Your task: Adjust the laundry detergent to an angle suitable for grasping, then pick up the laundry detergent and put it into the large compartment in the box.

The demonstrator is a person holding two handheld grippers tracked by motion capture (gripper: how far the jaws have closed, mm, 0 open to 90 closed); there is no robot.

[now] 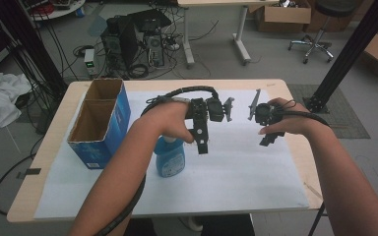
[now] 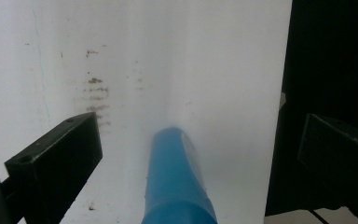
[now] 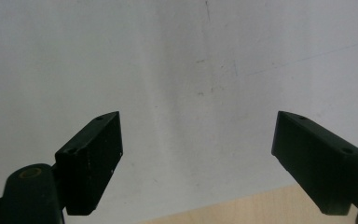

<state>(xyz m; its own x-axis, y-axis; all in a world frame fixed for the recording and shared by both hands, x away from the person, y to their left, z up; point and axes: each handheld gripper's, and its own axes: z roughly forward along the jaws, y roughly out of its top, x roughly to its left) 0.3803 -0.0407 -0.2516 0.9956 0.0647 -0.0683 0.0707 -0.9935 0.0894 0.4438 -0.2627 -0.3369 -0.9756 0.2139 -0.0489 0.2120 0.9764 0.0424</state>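
Note:
A blue bottle (image 1: 170,158) stands on the white sheet (image 1: 236,172) near the table's middle, its top partly covered by the person's left hand. My left gripper (image 1: 197,140) hangs just above and beside it, pointing down. In the left gripper view the bottle's blue top (image 2: 172,177) rises between the jaws of the left gripper (image 2: 198,128), which stand wide apart and clear of it. My right gripper (image 1: 269,135) hovers over the sheet to the right. The right gripper (image 3: 198,121) is open with bare sheet between its jaws.
An open blue cardboard box (image 1: 101,120) with two compartments stands at the table's left. The wooden table edge (image 3: 261,207) lies just past the sheet. Computer towers, cables, a chair and boxes sit on the floor beyond the table.

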